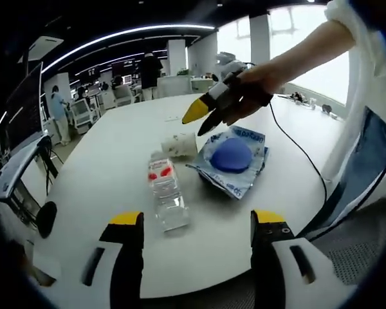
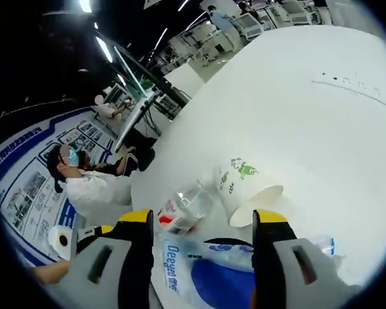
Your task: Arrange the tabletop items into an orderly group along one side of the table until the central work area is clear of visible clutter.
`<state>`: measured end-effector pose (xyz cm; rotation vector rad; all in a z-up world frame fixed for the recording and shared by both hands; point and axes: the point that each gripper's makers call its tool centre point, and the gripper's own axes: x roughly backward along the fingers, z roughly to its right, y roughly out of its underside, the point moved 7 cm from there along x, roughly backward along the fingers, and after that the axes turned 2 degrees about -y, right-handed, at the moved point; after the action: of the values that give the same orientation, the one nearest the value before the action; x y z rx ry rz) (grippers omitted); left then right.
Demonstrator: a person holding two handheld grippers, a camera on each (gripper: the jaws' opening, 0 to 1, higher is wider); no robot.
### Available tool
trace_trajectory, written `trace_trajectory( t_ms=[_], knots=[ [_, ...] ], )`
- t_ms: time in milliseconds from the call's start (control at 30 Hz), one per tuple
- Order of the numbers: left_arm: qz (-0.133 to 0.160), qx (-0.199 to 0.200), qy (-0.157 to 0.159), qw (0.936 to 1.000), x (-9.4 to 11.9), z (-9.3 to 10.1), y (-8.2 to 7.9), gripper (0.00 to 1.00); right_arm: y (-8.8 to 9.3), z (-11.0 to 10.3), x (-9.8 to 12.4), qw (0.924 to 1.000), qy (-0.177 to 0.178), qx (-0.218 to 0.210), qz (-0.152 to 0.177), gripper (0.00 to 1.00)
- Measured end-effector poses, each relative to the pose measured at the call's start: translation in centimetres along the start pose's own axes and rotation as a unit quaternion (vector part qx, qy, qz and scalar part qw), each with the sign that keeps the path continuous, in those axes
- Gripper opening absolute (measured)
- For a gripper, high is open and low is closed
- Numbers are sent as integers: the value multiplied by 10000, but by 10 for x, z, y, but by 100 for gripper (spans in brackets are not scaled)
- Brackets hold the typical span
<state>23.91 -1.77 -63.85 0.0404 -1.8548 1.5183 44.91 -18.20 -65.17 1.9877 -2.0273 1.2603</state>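
A clear plastic bottle [image 1: 167, 193] with a red label lies on the white table [image 1: 116, 148], just ahead of my open left gripper [image 1: 196, 222]. Behind the bottle a paper cup [image 1: 180, 145] lies on its side, next to a blue pad in a crinkled plastic pack [image 1: 233, 158]. A hand holds my right gripper [image 1: 202, 117] above the cup and pack. In the right gripper view, that gripper [image 2: 203, 219] is open with nothing held. Its jaws frame the green-printed cup [image 2: 248, 193], the bottle [image 2: 186, 206] and the pack [image 2: 212, 270] below.
A black cable [image 1: 296, 145] trails across the table's right side toward small items [image 1: 309, 103] at the far edge. A masked person in white [image 2: 83, 180] sits beyond the table edge. Office desks and people stand in the background.
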Motion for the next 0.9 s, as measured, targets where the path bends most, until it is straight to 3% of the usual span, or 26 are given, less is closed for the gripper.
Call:
trace_trajectory(
  t_ms=[200,333,533,633,700,767,900],
  knots=[
    [-105,-60,-15,9999,-2,0,2,67,-2,1,-11,9994,-103,-328,32,58],
    [-175,-98,-7,9998,-2,0,2,66,-6,10,-16,9990,10,-437,118,53],
    [-337,-131,-20,9993,-3,-2,7,64,-10,16,-25,9991,365,-203,101,37],
    [-376,-169,-18,9991,-4,-2,8,64,-11,18,-28,9974,316,-508,395,18],
    [-406,-198,-30,9990,-4,-4,9,63,-12,21,-27,9966,329,-496,575,4],
    [-440,-195,-37,9988,-5,-5,11,63,-13,23,-26,9954,428,-469,721,0],
    [-471,-223,-57,9986,-5,-6,12,63,-16,21,-24,9956,246,-410,801,0]
  ],
)
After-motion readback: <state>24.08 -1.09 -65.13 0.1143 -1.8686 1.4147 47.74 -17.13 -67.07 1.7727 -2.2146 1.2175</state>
